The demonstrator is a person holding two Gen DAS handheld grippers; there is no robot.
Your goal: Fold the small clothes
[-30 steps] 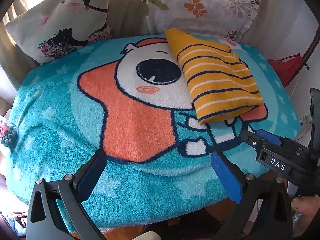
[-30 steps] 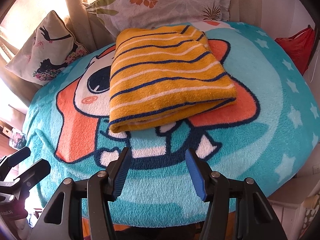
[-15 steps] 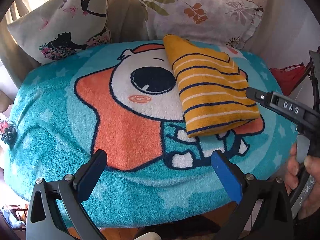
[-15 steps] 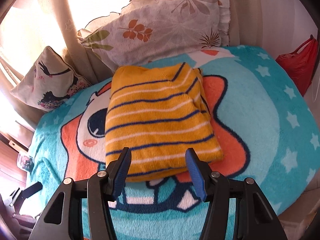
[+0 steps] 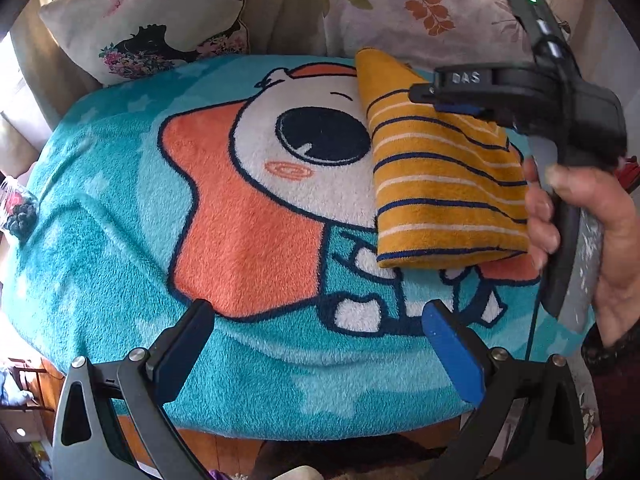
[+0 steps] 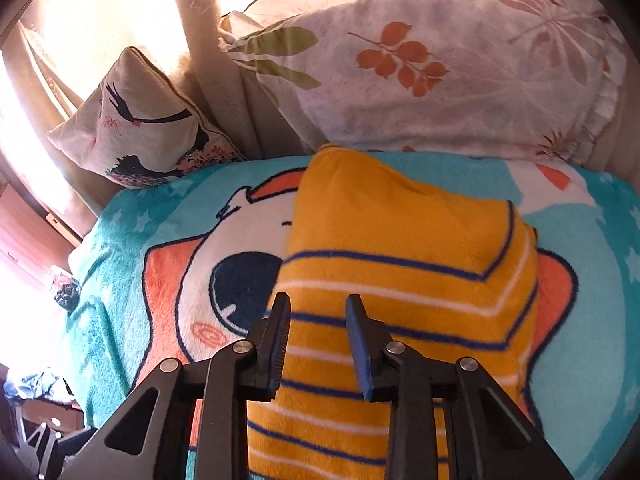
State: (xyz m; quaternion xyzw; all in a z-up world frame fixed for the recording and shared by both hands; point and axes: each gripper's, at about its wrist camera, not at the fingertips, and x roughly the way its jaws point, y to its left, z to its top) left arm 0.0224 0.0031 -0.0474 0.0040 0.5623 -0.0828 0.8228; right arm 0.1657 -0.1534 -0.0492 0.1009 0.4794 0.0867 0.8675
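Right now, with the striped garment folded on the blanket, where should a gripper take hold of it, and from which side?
Probably the near rounded fold edge of the striped garment, approached from the person's side, low along the blanket. That edge bulges thick and faces the grippers, so all layers get pinched together. The right gripper is open over the top, where it would catch only the upper layer.
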